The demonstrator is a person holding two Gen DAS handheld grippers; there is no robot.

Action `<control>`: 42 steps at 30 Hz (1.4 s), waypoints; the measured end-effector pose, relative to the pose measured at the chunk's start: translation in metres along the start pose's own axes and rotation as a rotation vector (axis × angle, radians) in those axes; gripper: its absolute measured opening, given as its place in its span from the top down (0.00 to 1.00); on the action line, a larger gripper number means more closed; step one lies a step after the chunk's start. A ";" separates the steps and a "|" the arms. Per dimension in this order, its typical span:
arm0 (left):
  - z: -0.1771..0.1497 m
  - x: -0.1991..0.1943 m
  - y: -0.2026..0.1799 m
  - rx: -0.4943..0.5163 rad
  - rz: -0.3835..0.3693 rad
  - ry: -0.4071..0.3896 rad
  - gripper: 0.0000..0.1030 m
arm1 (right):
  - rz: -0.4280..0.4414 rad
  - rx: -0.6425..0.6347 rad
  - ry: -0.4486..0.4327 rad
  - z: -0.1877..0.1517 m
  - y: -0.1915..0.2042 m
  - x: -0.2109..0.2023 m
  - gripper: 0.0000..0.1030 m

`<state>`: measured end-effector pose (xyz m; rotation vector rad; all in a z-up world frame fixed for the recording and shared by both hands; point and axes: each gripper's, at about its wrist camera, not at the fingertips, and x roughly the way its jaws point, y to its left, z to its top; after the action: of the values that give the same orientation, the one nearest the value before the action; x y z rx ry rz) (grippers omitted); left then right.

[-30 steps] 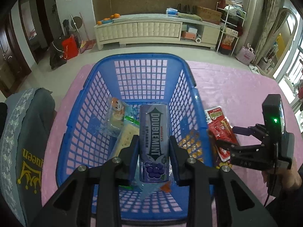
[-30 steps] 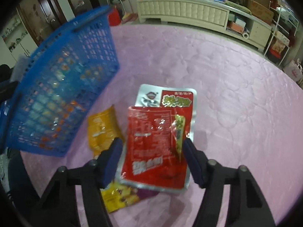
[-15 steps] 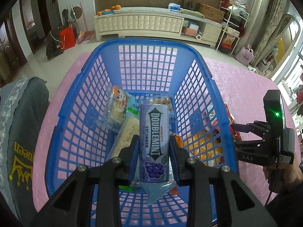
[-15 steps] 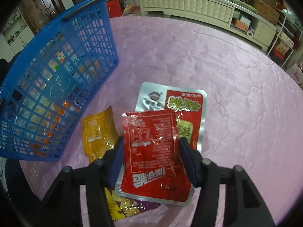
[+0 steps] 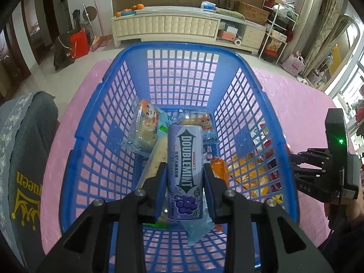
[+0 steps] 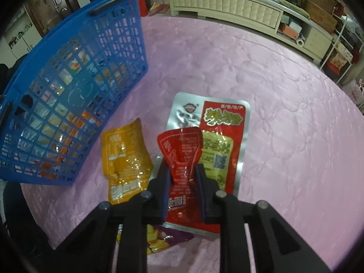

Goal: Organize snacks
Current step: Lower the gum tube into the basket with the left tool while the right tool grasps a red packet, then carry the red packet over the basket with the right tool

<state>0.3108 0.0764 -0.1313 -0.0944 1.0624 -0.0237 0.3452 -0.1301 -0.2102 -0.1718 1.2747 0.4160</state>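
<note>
Doublemint canister sits clamped in the left tongs, long axis running straight out along the fingers, cap end away from the wrist. It hangs inside the blue basket, above the floor, directly over the wrapped pastry packs and the clear wrapper already in there. Drop path is down; nothing blocks it, but it will land on soft packets and, being round, will likely roll toward a wall.

Right tongs are clenched on the small red sachet, pinched at mid-body so the foil buckles between the pads. Sachet's long axis is in line with the fingers. It lies on top of the large silver-red pouch, which rests flat on the pink worktop.

Basket lies to the left of the right tongs, near wall standing between sachet and interior, so the sachet must go up and over the rim. Yellow sachet lies just beside on the left, between tongs and basket; a purple-yellow packet sits under the tong bodies. Risk: the pouch underneath dragging along on lift.
</note>
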 end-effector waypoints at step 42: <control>-0.036 -0.140 0.067 -0.047 0.031 -0.223 0.37 | 0.021 -0.104 -0.333 0.012 0.133 -0.177 0.76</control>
<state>0.2098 0.1504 -0.0326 -0.1200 0.8415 0.0394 0.2628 -0.0413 -0.0242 -0.1688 0.9286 0.5065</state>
